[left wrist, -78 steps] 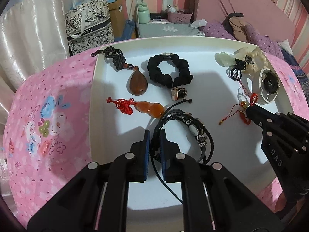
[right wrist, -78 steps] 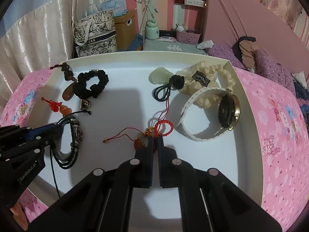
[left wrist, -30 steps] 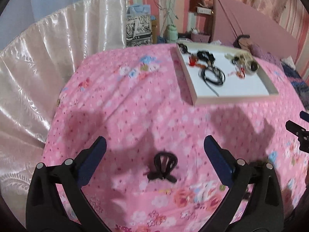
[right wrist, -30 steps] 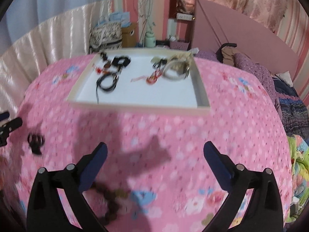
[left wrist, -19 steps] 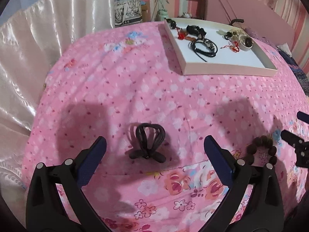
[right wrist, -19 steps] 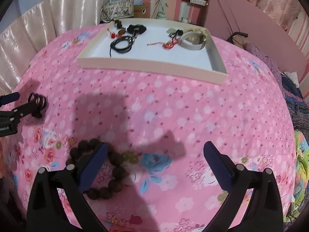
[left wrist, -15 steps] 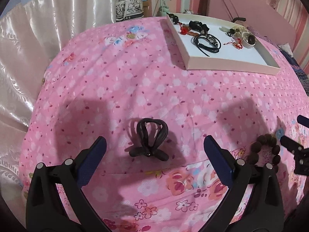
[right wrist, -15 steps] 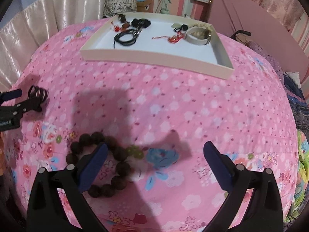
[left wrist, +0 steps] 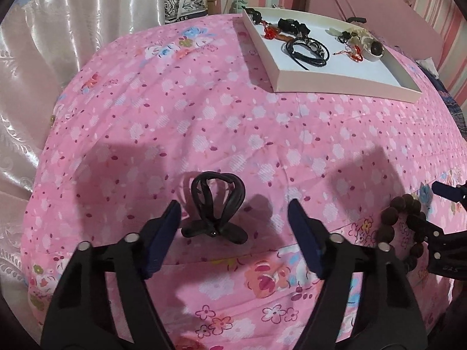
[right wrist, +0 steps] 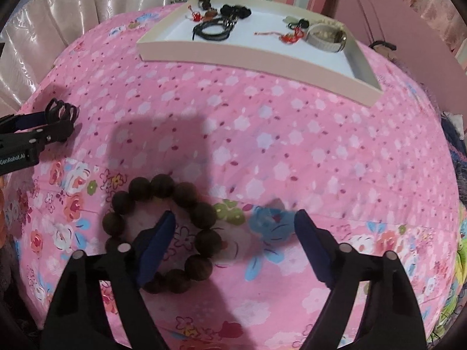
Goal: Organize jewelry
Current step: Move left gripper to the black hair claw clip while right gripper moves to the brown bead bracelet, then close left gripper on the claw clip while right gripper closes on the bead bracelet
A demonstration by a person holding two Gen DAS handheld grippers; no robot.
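Left hand-held gripper (left wrist: 233, 224), fingers spread wide, low over the pink floral bedspread (left wrist: 175, 110). A black hair claw (left wrist: 217, 207) lies on the bedspread between the two blue pads (left wrist: 165, 233), nearer the left one; whether it touches either cannot be told.

Right hand-held gripper (right wrist: 233, 233), fingers likewise apart. Its left pad (right wrist: 157, 242) sits inside the ring of a dark wooden bead bracelet (right wrist: 163, 233) lying flat on the bedspread; the right pad stands well outside the ring, over a blue flower print. The bracelet (left wrist: 402, 230) also appears at the right edge of the left view, beside the right gripper's fingers.

Farther off on the bed, a shallow white tray (right wrist: 251, 55) holds black cord bracelets (left wrist: 309, 51), a black scrunchie (left wrist: 292, 24), red knotted charms (right wrist: 289, 36) and a white-strapped watch (right wrist: 327, 39).
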